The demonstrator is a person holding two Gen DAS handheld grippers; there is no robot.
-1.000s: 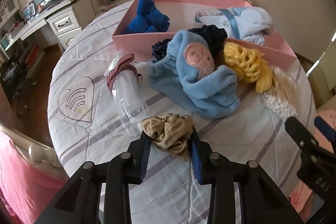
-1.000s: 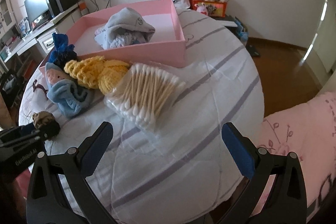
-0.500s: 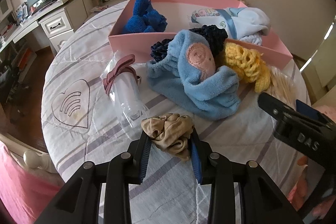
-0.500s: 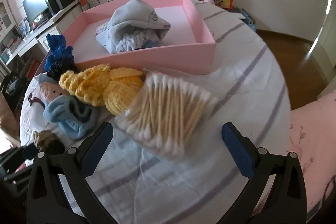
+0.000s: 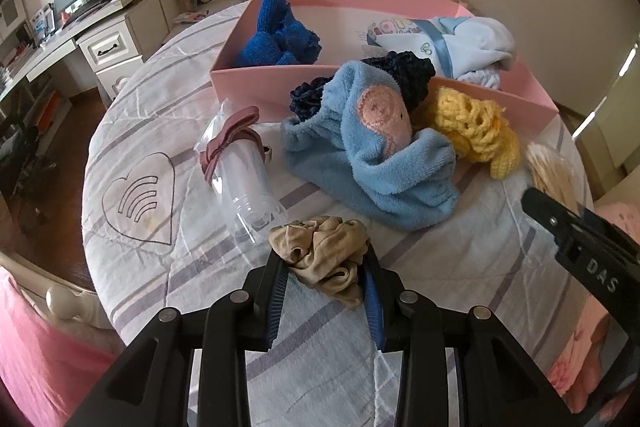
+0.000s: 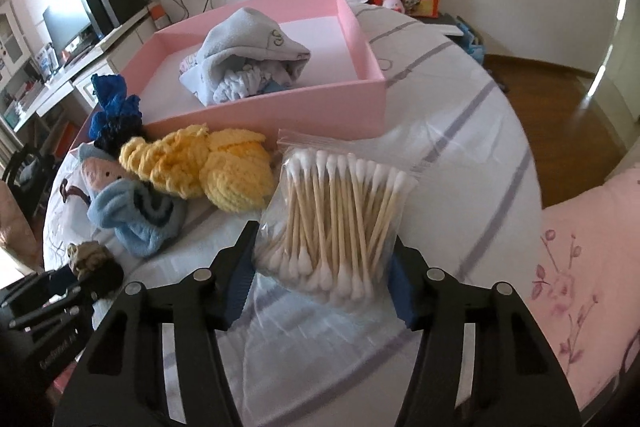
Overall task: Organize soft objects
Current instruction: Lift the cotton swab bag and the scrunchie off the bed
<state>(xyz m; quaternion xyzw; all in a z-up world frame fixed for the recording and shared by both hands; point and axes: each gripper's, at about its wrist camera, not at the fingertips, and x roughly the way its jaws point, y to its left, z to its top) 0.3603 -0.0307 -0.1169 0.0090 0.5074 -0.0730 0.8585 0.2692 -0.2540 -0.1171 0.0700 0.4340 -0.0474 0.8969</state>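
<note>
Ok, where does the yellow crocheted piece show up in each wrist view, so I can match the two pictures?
Left wrist view: the yellow crocheted piece lies right of centre, against the near wall of the pink box, beside the light blue fleece cloth.
Right wrist view: it lies left of centre, in front of the same pink box, left of the bag of cotton swabs.
Shared landmark: the pink box.

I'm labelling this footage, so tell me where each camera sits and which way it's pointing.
Left wrist: on the left tool, angled down over the table at a beige scrunchie; its own fingers show.
Right wrist: on the right tool, angled down at a bag of cotton swabs; its fingers show.
Shared: pink box, yellow knit.
</note>
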